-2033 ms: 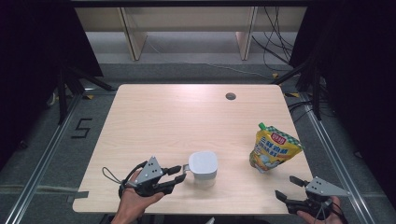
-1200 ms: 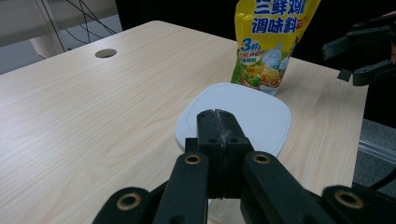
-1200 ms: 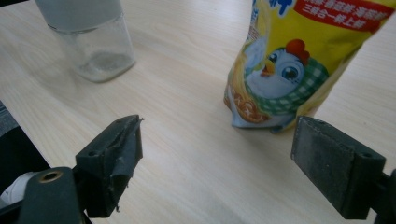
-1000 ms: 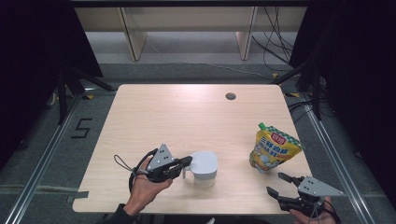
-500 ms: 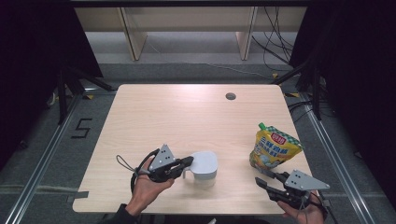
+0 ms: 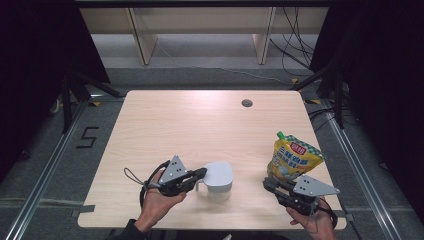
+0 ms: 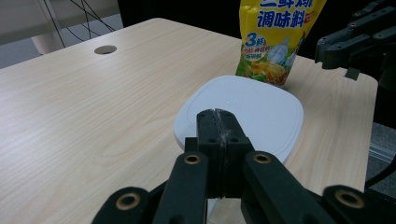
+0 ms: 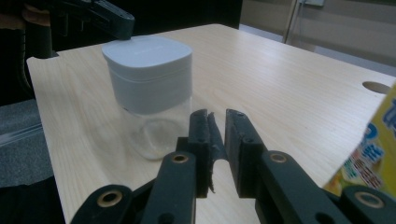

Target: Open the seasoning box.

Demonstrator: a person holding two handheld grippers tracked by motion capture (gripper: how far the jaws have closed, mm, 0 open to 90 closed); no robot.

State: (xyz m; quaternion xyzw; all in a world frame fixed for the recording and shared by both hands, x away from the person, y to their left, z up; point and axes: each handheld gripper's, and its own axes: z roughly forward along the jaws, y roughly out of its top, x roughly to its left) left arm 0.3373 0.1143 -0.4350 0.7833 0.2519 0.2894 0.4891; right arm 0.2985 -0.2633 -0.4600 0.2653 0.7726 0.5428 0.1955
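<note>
High view, table [image 6: 165, 125]: pale wood, a round hole [image 6: 247, 103] toward its 1 o'clock corner.
High view, jar [image 6: 218, 179]: clear body under a white square lid, standing upright at about 6 o'clock on the table.
High view, left gripper [image 6: 202, 172]: held in the left hand [image 6: 157, 200], jaws pressed together, tips at the jar's 9 o'clock side, level with the lid; whether they touch it I cannot tell.
High view, pouch [image 6: 292, 160]: yellow seasoning pouch with a green cap, upright at about 4 o'clock on the table.
High view, right gripper [image 6: 266, 184]: in the right hand [image 6: 310, 220], at the pouch's 6 o'clock, pointing toward the jar but well apart from it.
Left gripper view, jaws: shut tight with nothing between them, tips over the near edge of the jar's lid [image 7: 243, 114]; pouch [image 7: 275, 37] stands beyond at 12 o'clock.
Right gripper view, jaws: have just been closing, now nearly together with a thin gap left and nothing between them.
Right gripper view, jar [image 8: 152, 98]: at 11 o'clock of the jaws, apart from them; the left gripper [image 8: 122, 29] rests at its lid's far corner.
</note>
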